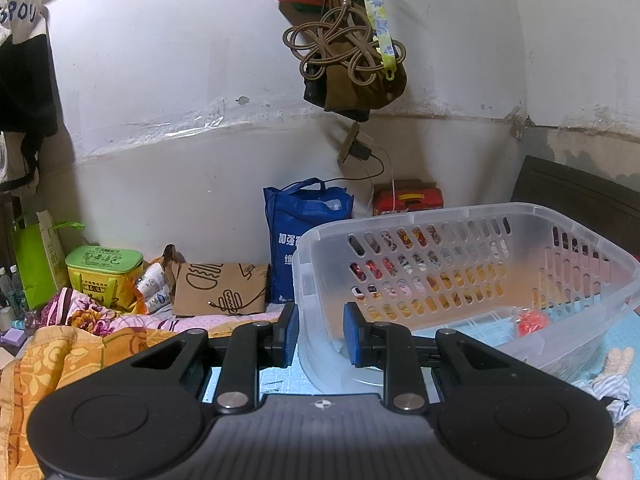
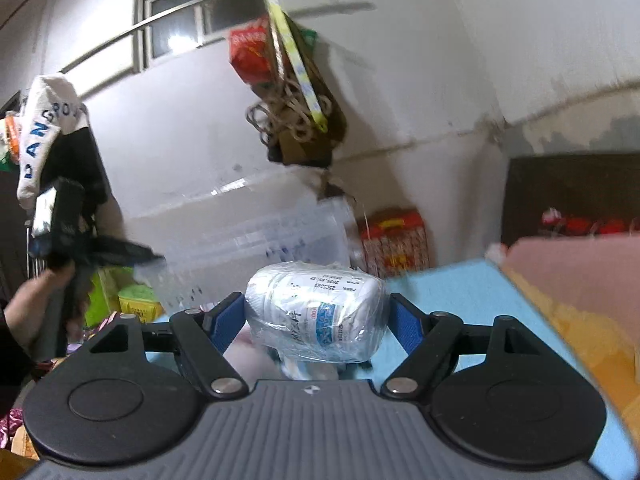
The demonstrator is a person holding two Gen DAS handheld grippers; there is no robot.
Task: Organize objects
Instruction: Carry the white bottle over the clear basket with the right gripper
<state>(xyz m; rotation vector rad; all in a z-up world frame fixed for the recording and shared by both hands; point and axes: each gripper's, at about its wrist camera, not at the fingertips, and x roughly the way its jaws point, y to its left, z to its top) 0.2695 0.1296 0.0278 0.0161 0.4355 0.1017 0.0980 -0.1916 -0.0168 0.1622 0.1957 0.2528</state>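
Right gripper [image 2: 316, 316]: blue-padded jaws stand fairly wide and clamp a white pill bottle [image 2: 316, 314] lying on its side, wrapped in clear film, one pad against each end; printed label and date code face the camera. The bottle is held clear of the light blue mat [image 2: 472, 304] seen beneath and beyond it. The right wrist view is motion-blurred. Far behind the bottle a translucent plastic basket [image 2: 256, 236] shows as a smear, and at the left edge a person's hand [image 2: 36, 304] holds the other black gripper handle. Left gripper [image 1: 320, 330]: jaws narrow, pads [image 1: 354, 330] on either side of the near left corner wall of the clear slotted laundry-style basket [image 1: 460, 264]; the wall passes between the pads, but whether they actually press on it I cannot tell. Basket sits tilted on the blue mat [image 1: 276, 384], far rim high; a small red item [image 1: 534, 320] lies inside near its right side. Left of the gripper, a rumpled orange floral blanket [image 1: 60, 360]. Farther back along the wall: a brown paper bag with burger drawings [image 1: 222, 290], a blue tote bag [image 1: 296, 236], a green-lidded yellow box [image 1: 104, 272], a red carton [image 1: 408, 200]. Hanging from the wall above, a knotted cord bundle [image 1: 344, 48] with a yellow-green strap [image 1: 378, 20].
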